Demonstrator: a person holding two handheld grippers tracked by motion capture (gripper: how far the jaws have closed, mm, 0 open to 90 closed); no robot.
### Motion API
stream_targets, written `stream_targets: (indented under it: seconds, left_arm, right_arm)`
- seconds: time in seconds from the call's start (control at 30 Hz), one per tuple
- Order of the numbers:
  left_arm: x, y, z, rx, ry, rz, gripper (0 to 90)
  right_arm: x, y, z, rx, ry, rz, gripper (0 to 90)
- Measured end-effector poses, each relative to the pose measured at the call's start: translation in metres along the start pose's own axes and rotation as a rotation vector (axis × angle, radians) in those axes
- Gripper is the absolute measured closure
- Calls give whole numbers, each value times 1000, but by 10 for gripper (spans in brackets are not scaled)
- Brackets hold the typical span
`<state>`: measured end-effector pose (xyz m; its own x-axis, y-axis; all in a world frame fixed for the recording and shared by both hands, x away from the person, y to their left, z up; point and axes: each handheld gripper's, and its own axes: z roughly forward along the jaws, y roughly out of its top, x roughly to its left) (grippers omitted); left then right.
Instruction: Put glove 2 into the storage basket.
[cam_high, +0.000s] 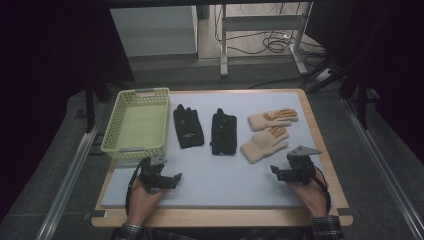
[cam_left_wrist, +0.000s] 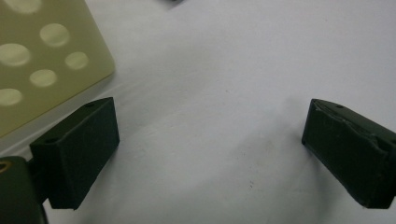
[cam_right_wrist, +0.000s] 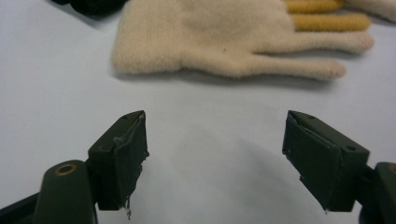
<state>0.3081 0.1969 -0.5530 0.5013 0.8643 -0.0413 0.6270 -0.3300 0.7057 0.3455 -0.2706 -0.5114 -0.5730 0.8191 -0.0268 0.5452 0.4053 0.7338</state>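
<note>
Two black gloves (cam_high: 188, 126) (cam_high: 223, 131) lie flat side by side on the pale mat. To their right lie two cream gloves with yellow fingers, one farther back (cam_high: 272, 119) and one nearer (cam_high: 264, 144). My right gripper (cam_high: 288, 164) rests on the mat just in front of the nearer cream glove (cam_right_wrist: 210, 39). It (cam_right_wrist: 215, 158) is open, with only bare mat between its jaws. My left gripper (cam_high: 167, 170) sits at the front left, close to the basket's near corner. It (cam_left_wrist: 210, 149) is also open, with nothing between its jaws.
A yellow perforated basket (cam_high: 131, 148) stands at the mat's left, and its corner (cam_left_wrist: 46, 60) is close beside my left jaw. The edge of a black glove (cam_right_wrist: 93, 5) lies left of the cream glove. Table legs and cables are on the floor beyond the table.
</note>
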Motion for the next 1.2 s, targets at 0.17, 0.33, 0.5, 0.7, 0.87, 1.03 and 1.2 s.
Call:
stream_targets:
  seconds: [0.17,0.33,0.5,0.7,0.87,1.03,1.2]
  left_arm:
    - [0,0,0,0,0,0,44]
    - [0,0,0,0,0,0,45]
    - [0,0,0,0,0,0,45]
    - [0,0,0,0,0,0,45]
    - [0,0,0,0,0,0,45]
    - [0,0,0,0,-1,0,45]
    - [0,0,0,1,0,1,45]
  right_arm:
    - [-2,10,3,2,10,2,237]
    - [-3,18,7,6,17,13,255]
    - [-7,28,14,12,18,20,288]
    - [-14,39,21,7,7,36,335]
    - [-20,47,28,4,5,53,387]
    - [-22,54,35,5,10,51,412]
    - [-15,62,43,-1,42,31,431]
